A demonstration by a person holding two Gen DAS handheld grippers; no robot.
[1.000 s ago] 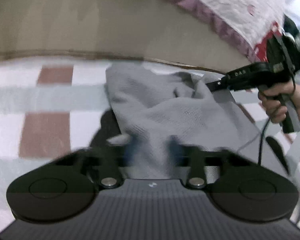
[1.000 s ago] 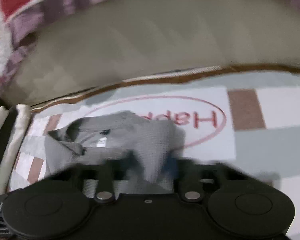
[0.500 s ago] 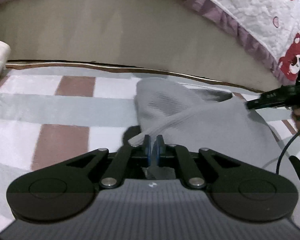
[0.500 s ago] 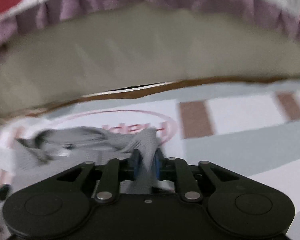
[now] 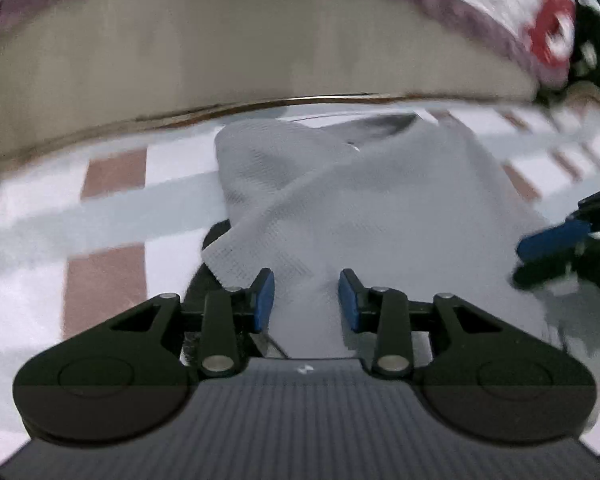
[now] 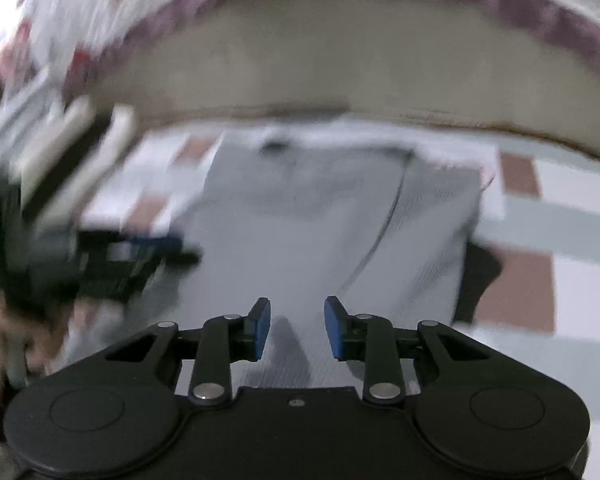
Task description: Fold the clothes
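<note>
A grey knit garment (image 5: 360, 208) lies folded on the checked mat, its near hem reaching between my fingers. My left gripper (image 5: 306, 300) is open just above that hem, blue pads apart, with cloth lying between them but not pinched. In the right wrist view the same garment (image 6: 320, 216) lies flat with a seam running down it. My right gripper (image 6: 296, 330) is open over its near edge. The right gripper (image 5: 556, 240) shows at the right edge of the left wrist view, and the left gripper (image 6: 132, 252) with a hand (image 6: 4, 336) shows blurred at left.
A mat (image 5: 100, 216) of white, grey and brown squares covers the floor. Behind it runs a beige bed side (image 5: 220, 60) with a purple-frilled quilt (image 5: 500, 12) hanging over. A pale folded item (image 6: 72, 160) lies at the far left of the right wrist view.
Both grippers were shut on the garment's hem half a second ago and have now opened and let it go. The garment has settled flat on the mat.
</note>
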